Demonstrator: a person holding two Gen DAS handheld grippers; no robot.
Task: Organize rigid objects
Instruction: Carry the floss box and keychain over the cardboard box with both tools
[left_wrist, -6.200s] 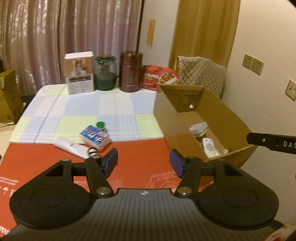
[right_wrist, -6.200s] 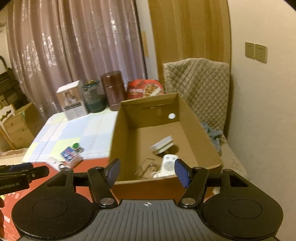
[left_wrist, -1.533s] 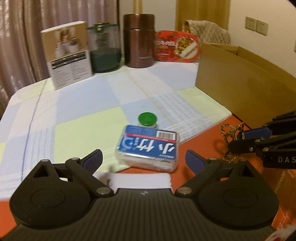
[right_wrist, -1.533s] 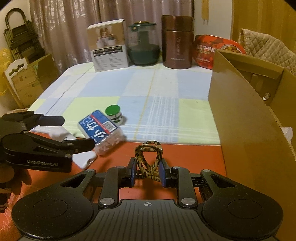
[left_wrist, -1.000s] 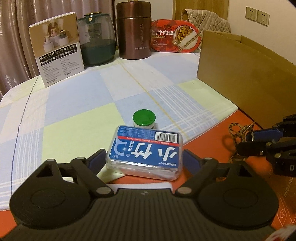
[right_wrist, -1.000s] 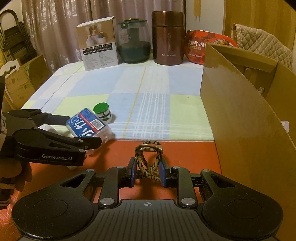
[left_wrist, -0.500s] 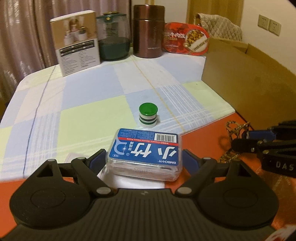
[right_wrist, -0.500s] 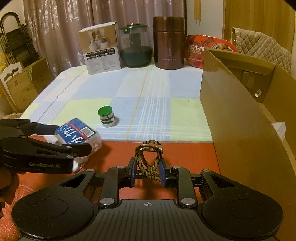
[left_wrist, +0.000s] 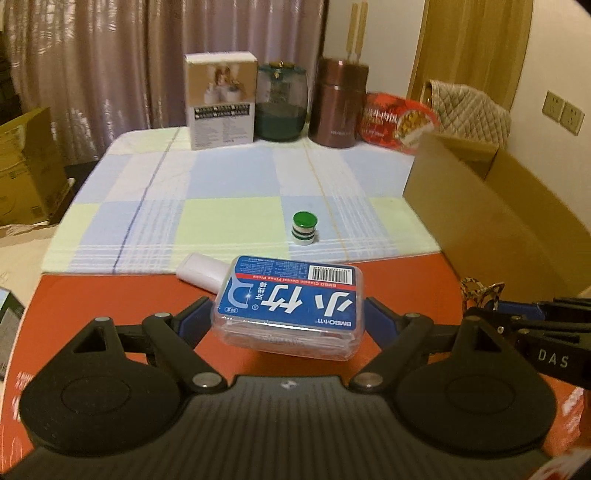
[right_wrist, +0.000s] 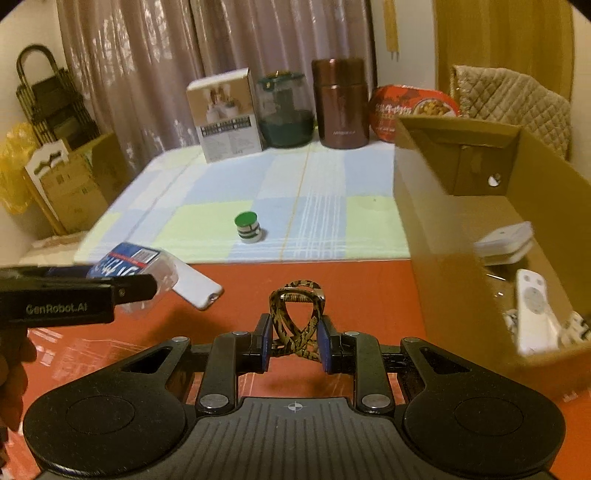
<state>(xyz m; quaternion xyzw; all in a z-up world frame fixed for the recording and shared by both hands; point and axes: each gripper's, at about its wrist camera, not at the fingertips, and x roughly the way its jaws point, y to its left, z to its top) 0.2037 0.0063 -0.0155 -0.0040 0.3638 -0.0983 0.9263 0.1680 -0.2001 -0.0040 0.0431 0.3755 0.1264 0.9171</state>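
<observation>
My left gripper (left_wrist: 286, 321) is shut on a clear floss-pick box with a blue label (left_wrist: 290, 304) and holds it above the red mat; the box also shows in the right wrist view (right_wrist: 125, 267). My right gripper (right_wrist: 295, 345) is shut on a snake-patterned hair clip (right_wrist: 297, 317), also seen in the left wrist view (left_wrist: 478, 290). A white tube (left_wrist: 201, 273) lies on the mat below the box. A small green-capped bottle (left_wrist: 304, 228) stands on the checked cloth. An open cardboard box (right_wrist: 461, 236) at the right holds a white container (right_wrist: 504, 243) and a white remote (right_wrist: 533, 310).
At the table's back stand a white carton (left_wrist: 221, 99), a green jar (left_wrist: 282, 101), a brown flask (left_wrist: 338, 103) and a red food tray (left_wrist: 397, 122). Cardboard boxes (right_wrist: 70, 184) sit beyond the table's left edge. A quilted chair back (right_wrist: 513, 96) is behind the box.
My left gripper closed on the floss-pick box and lifted it off the mat, uncovering the white tube. My right gripper rose with the hair clip, and the cardboard box's inside came into view.
</observation>
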